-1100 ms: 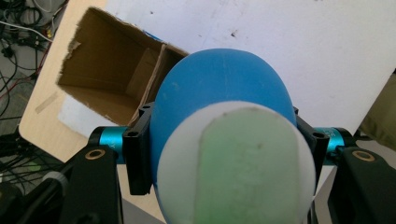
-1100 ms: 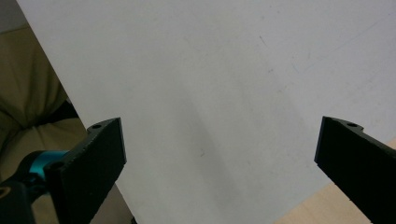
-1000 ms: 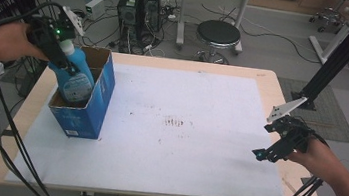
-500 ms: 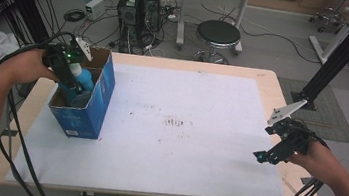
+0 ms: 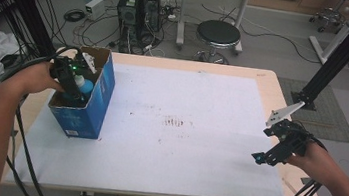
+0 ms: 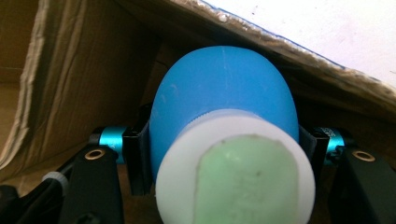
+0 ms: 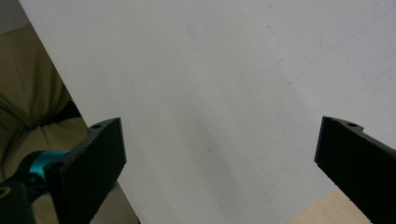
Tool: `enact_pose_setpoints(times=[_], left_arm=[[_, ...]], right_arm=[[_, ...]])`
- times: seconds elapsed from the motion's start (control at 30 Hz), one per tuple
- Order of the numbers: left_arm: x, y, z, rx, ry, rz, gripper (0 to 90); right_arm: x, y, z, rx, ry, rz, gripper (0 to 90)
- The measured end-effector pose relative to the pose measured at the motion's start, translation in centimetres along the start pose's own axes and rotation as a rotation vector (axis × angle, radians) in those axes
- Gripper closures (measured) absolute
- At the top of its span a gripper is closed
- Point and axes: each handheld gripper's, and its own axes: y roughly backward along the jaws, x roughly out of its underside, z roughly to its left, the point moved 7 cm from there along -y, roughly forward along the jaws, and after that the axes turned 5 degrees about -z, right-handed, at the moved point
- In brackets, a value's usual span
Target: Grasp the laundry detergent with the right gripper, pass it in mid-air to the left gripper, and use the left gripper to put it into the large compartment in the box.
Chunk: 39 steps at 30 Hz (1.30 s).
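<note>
Near edge, right: right claw (image 5: pixel 270 152) held just above the white sheet (image 5: pixel 184 124) on the counter (image 5: pixel 270 84), jaws spread wide with nothing between them; the right gripper view has bare sheet between the two black jaws. It is well apart from the work, so little risk there beyond its trailing cable catching the counter's corner.

Left side: left claw (image 5: pixel 70 92) reaches down into the open blue cardboard box (image 5: pixel 93 105), jaws clamped on a blue bottle with a white cap (image 6: pixel 224 135). Left gripper view: pads press both flanks of the rounded blue body, cap end toward the camera, brown box wall close behind and above. In the high view the bottle (image 5: pixel 85 86) sits low inside the box, near the wall on the sheet's side.

Risks, judged from this:
- Grip is on a smooth, curved body; the bottle could squirt out of the pads or rotate if the claw loosens unevenly.
- Box looks light and stands near the counter's left edge. A jaw or the hand dragging on a wall during withdrawal could tip or shove it.
- Whether the bottle already rests on the box floor cannot be told; a release too high would let it drop and topple.
</note>
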Motion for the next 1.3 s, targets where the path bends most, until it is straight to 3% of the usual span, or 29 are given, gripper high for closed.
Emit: enact_pose_setpoints(times=[0.37,0.5,0.63,0.87,1.03,1.1,1.2,1.3], left_arm=[[0.1,-0.1,0.2,0.002,0.011,0.008,37.6],[0.0,0.6,0.5,-0.020,0.040,-0.020,31.1],[-0.1,2.2,0.7,-0.042,0.062,-0.081,31.0],[-0.1,4.9,0.4,-0.076,0.091,-0.146,26.9],[-0.9,7.0,-0.3,-0.097,0.069,-0.171,26.5],[-1.5,8.1,-0.7,-0.104,0.060,-0.180,22.5],[-2.5,9.5,-1.4,-0.119,0.039,-0.223,22.5],[-3.3,10.6,-2.0,-0.120,0.051,-0.276,22.5]], right_arm=[[0.2,-0.1,0.0,0.000,-0.001,-0.002,1.0],[0.1,-0.1,0.1,0.001,0.001,-0.005,1.0],[0.0,0.1,0.1,0.000,0.006,-0.010,1.0],[-0.1,0.4,0.4,0.007,0.011,-0.016,1.0],[-0.3,0.7,0.6,0.008,0.018,-0.021,1.0],[-0.3,0.8,0.7,0.010,0.019,-0.026,1.0],[-0.3,0.8,0.8,0.014,0.017,-0.035,1.0],[-0.3,0.9,0.9,0.013,0.018,-0.039,1.0]])
